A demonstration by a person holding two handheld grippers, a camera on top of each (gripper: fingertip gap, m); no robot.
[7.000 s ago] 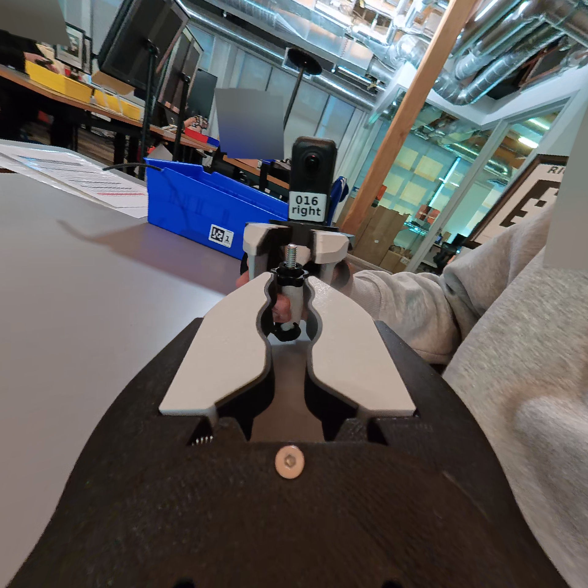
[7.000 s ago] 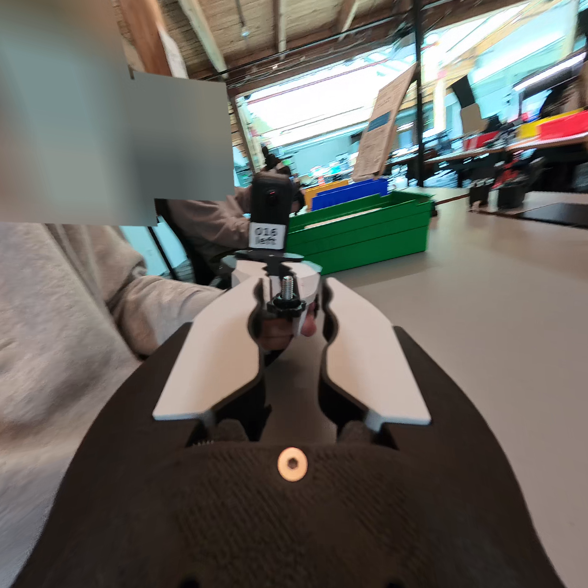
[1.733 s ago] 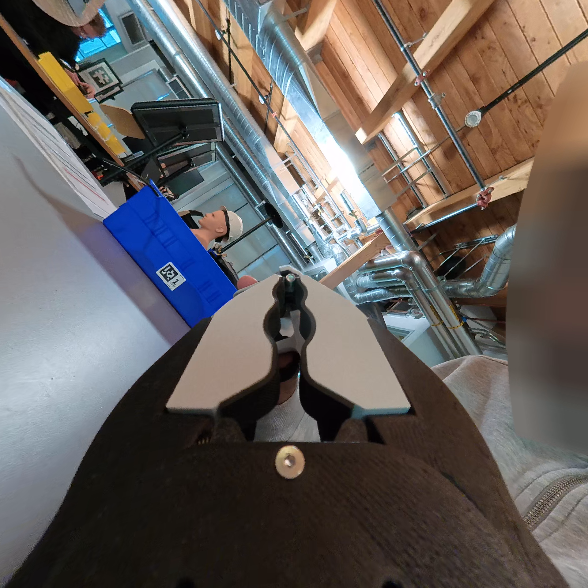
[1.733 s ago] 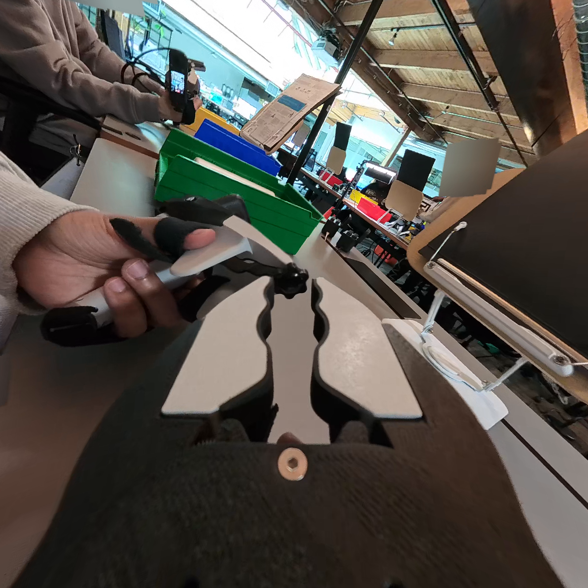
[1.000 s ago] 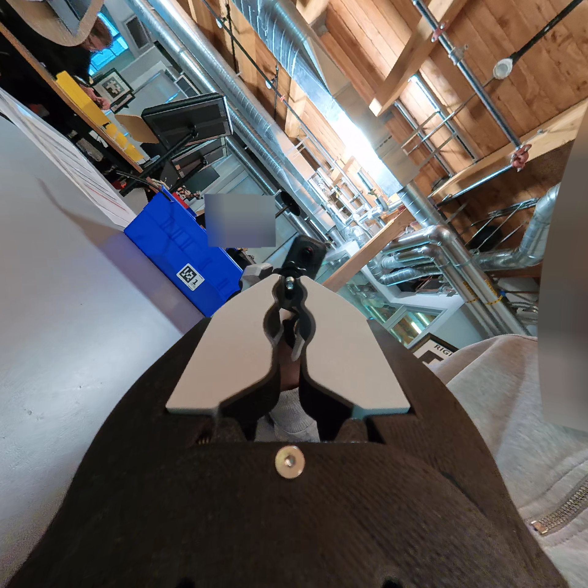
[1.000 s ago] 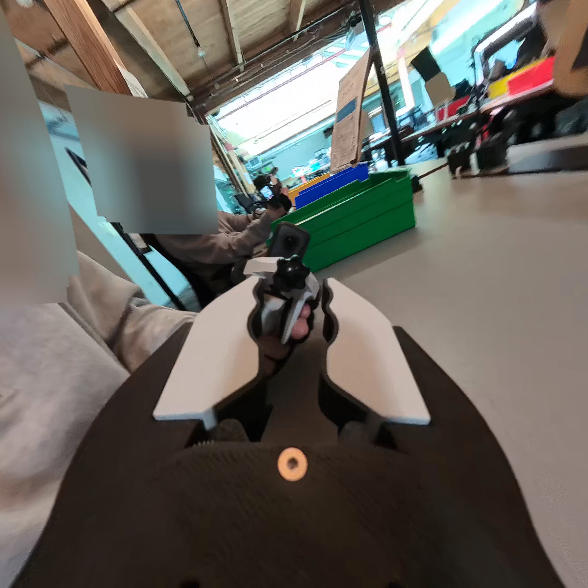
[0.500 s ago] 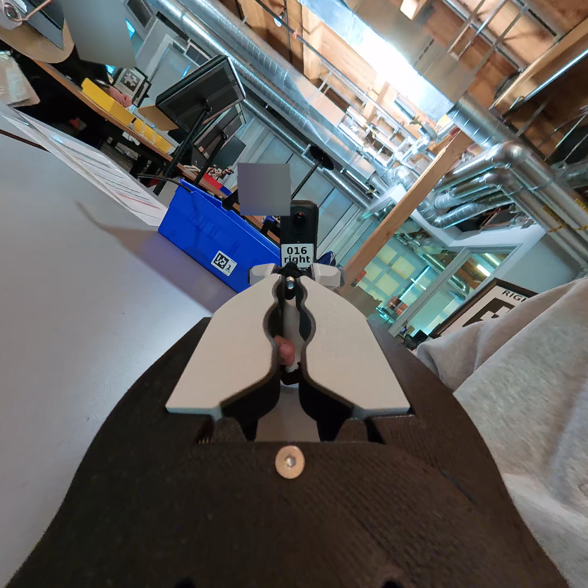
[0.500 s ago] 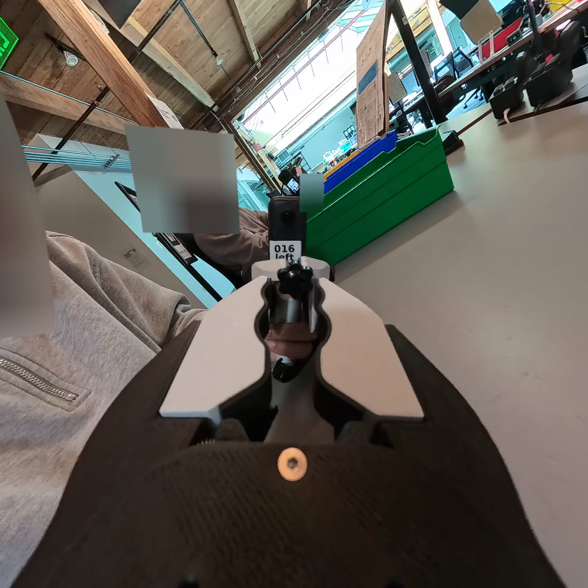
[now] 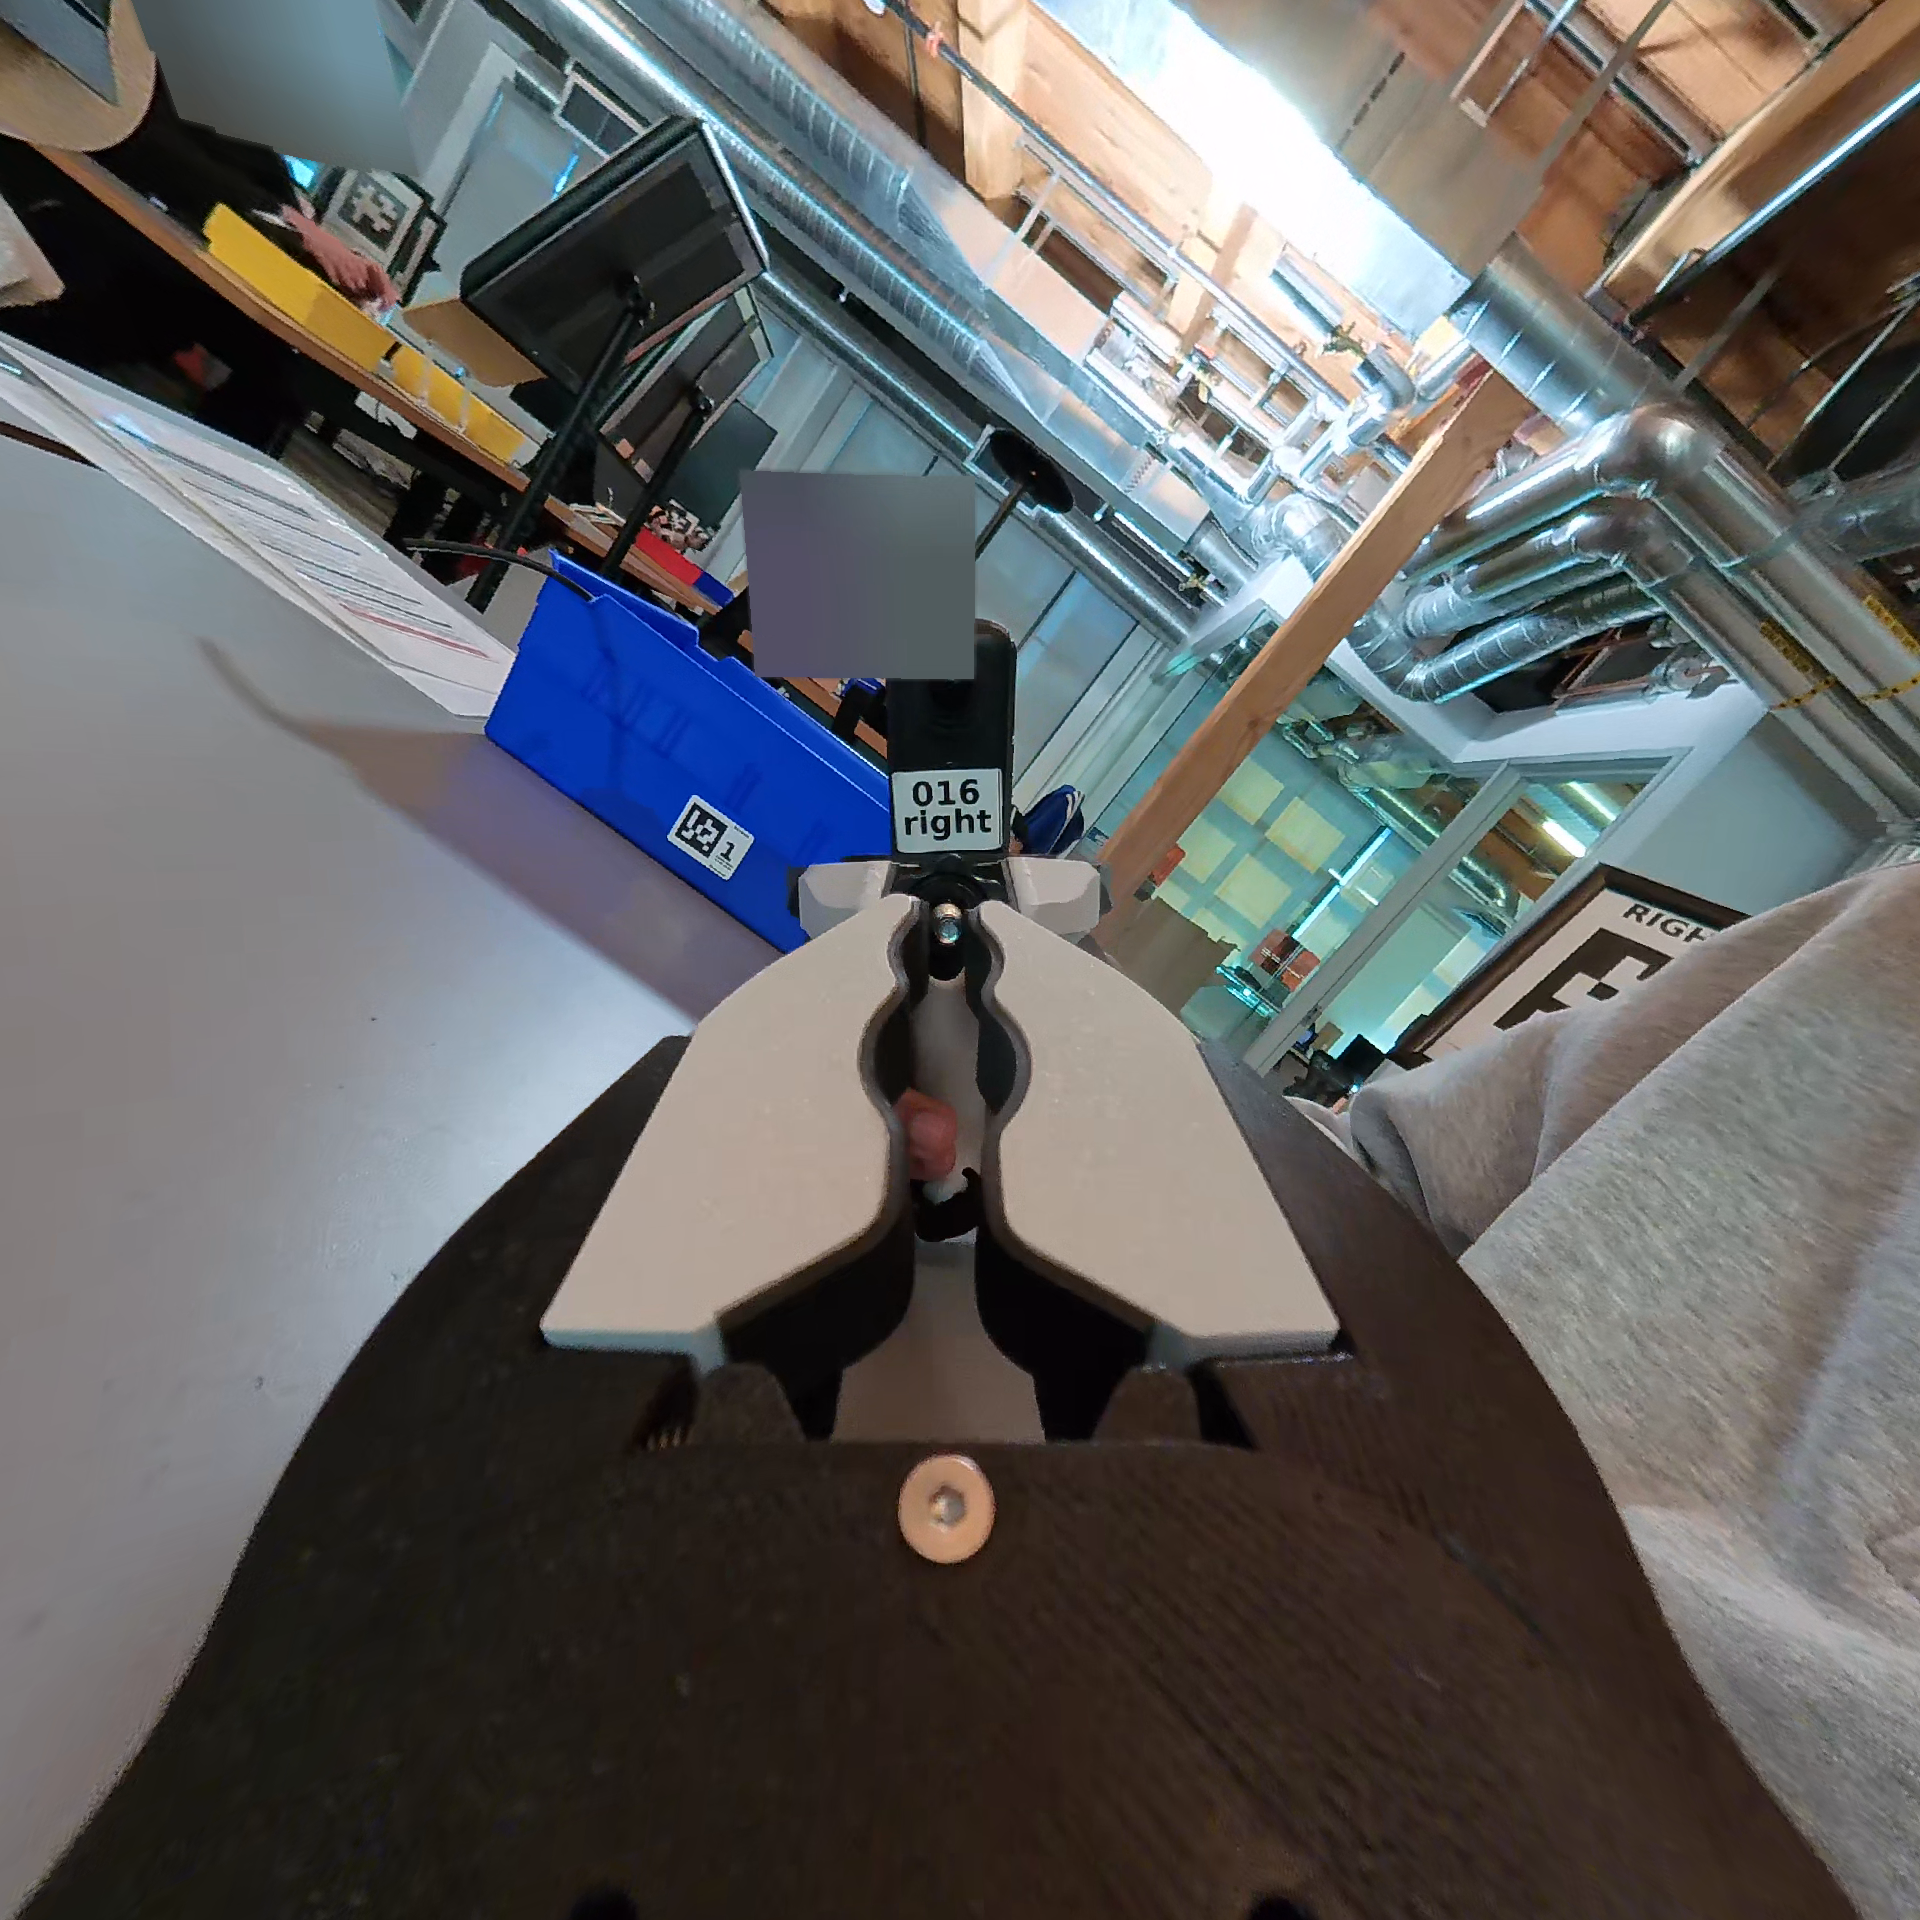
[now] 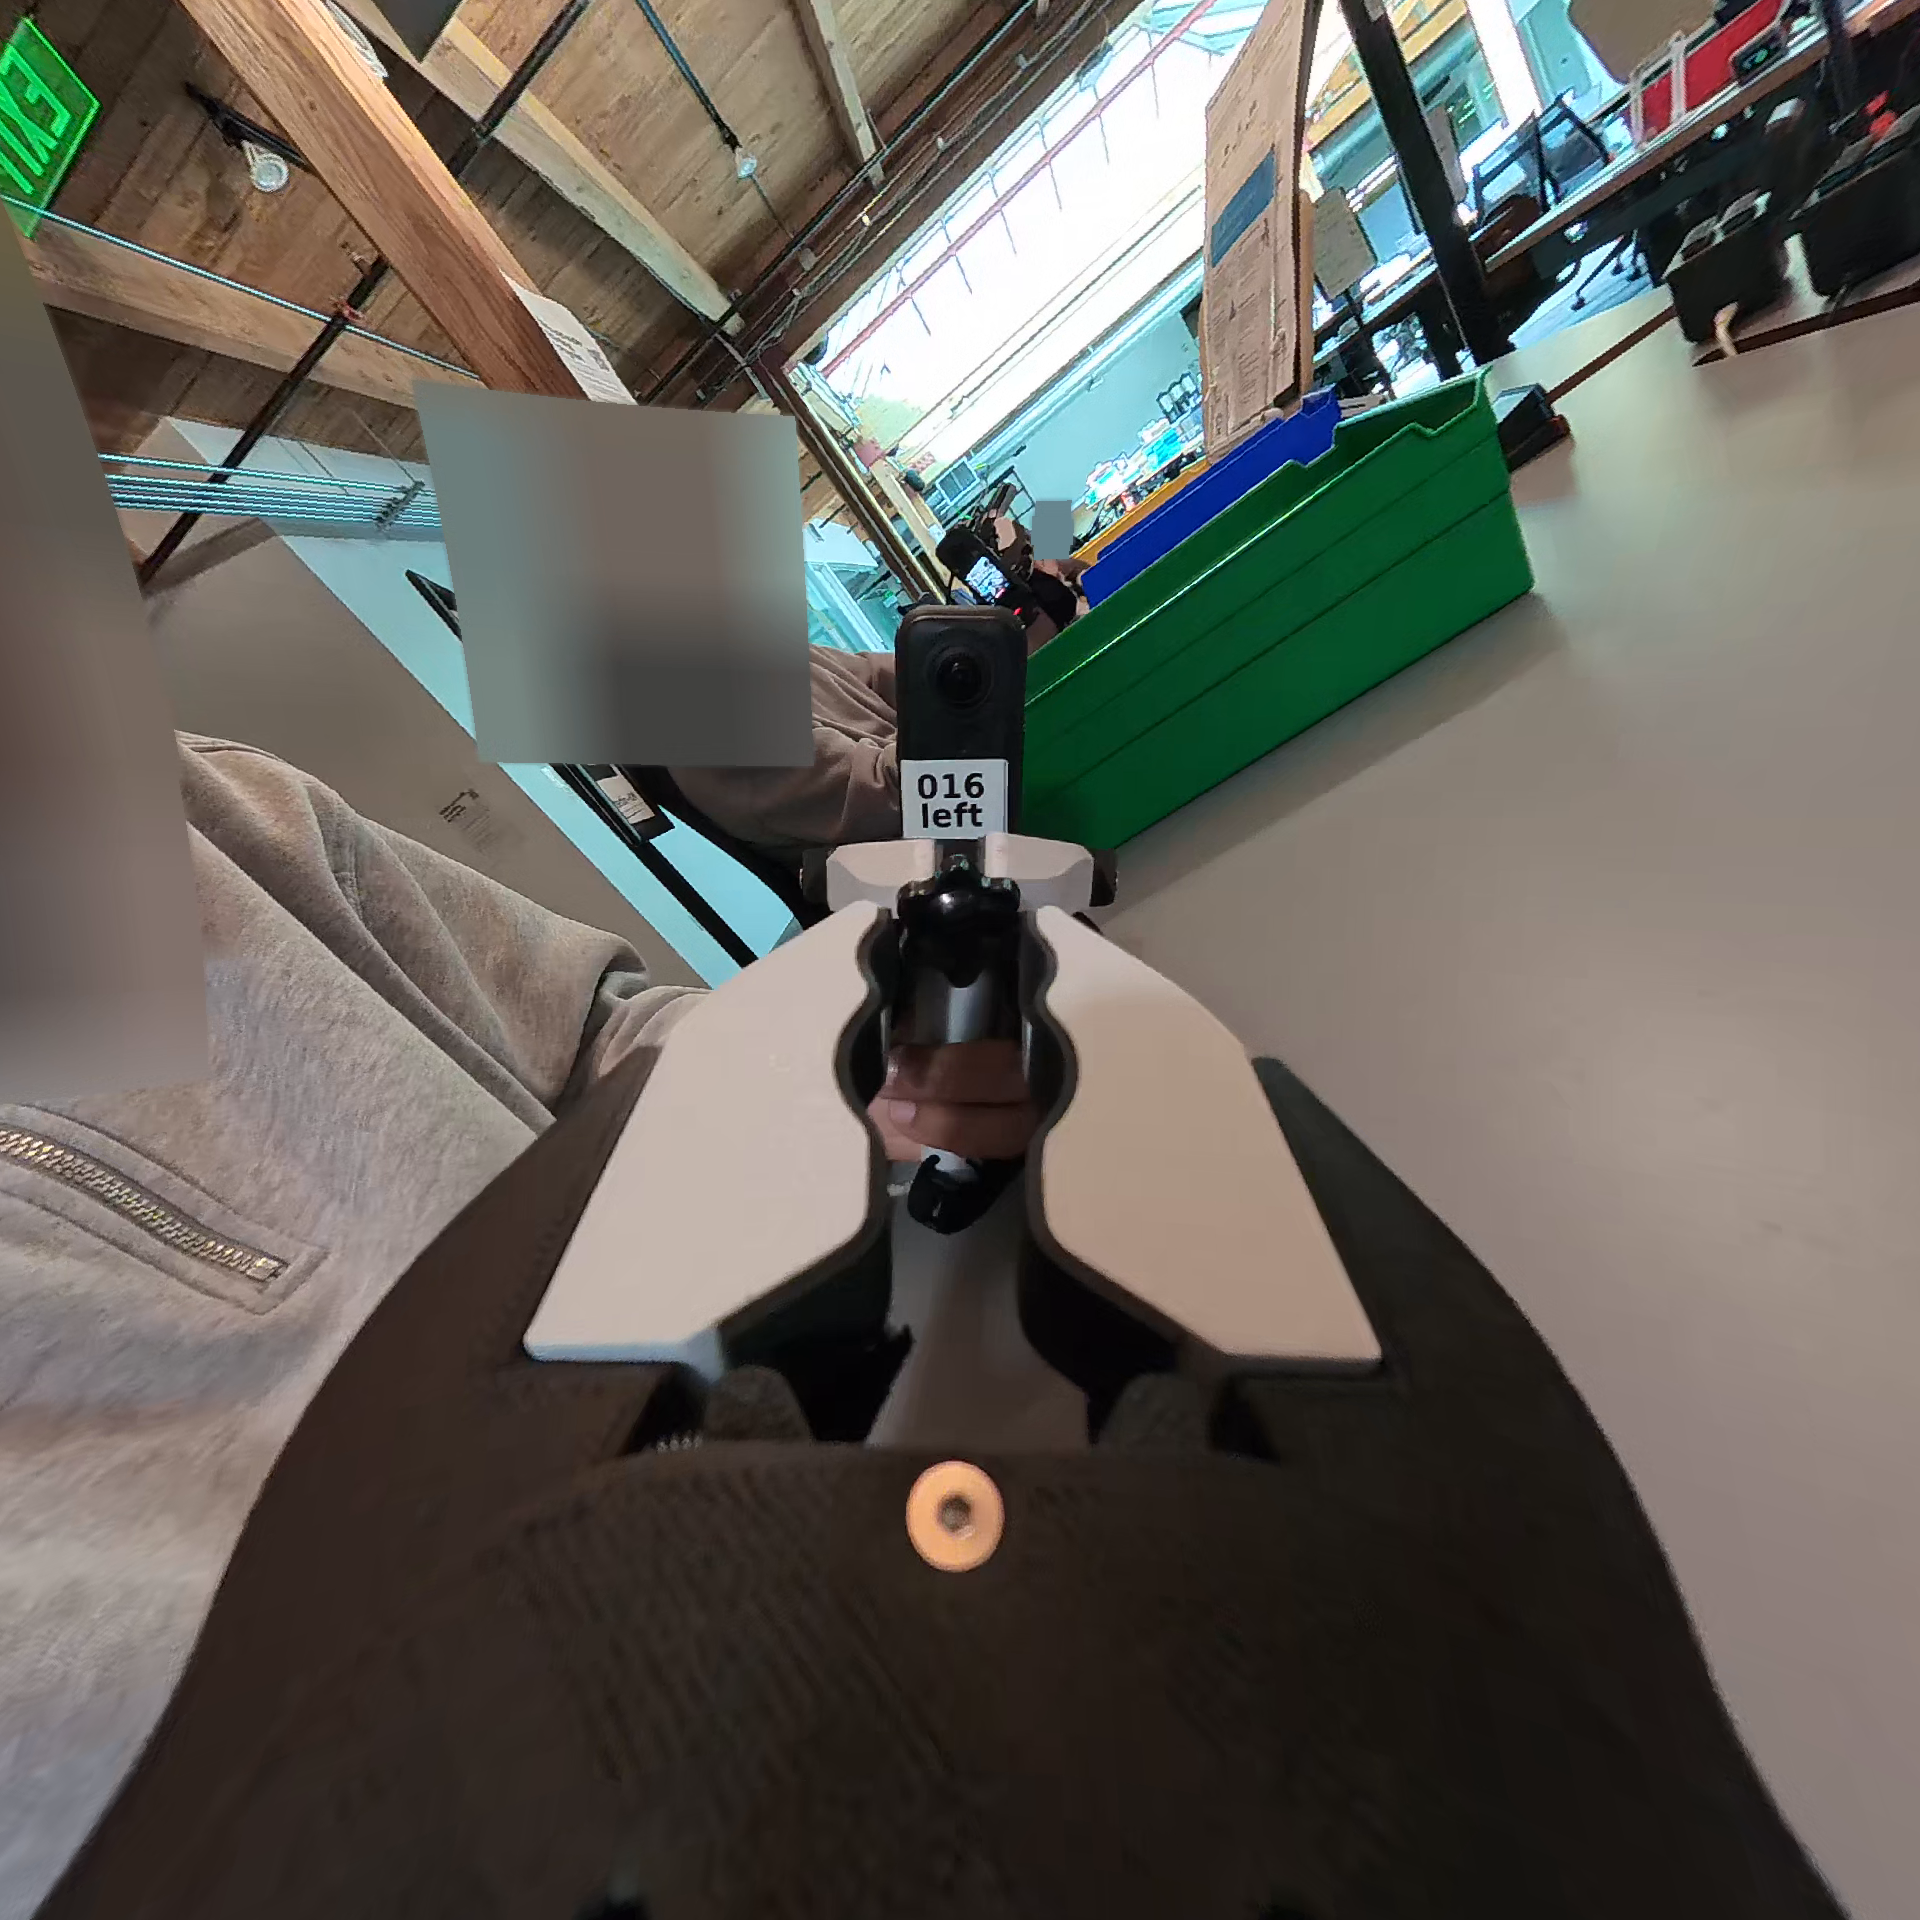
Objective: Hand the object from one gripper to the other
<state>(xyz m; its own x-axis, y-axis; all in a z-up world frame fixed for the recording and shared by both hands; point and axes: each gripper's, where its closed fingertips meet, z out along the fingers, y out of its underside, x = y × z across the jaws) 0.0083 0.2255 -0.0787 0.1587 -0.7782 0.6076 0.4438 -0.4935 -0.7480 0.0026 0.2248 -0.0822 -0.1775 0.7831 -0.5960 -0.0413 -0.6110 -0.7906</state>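
Note:
The object is a black star knob on a threaded metal bolt. My left gripper [image 9: 945,920] is shut on it; the bolt's tip [image 9: 945,928] shows between its tips. My right gripper [image 10: 956,920] faces it head-on, its tips closed around the black knob head [image 10: 951,914]. Both hold the piece above the table. The right gripper also shows in the left wrist view [image 9: 948,888], just behind the bolt. The left gripper shows in the right wrist view [image 10: 956,868], behind the knob. Most of the knob's body is hidden by the fingers.
A grey table [image 9: 260,987] lies below. A blue bin [image 9: 644,727] and a printed sheet [image 9: 260,530] are at its far left. Green bins [image 10: 1299,644] stand at its other end. The person's grey sleeve [image 9: 1662,1143] fills the near side. Both grippers' tips are close together, under 4 cm apart.
Both grippers swung down from pointing at the ceiling to face each other. The right gripper, open a second ago, has closed around the knob. The left gripper has stayed shut on it.

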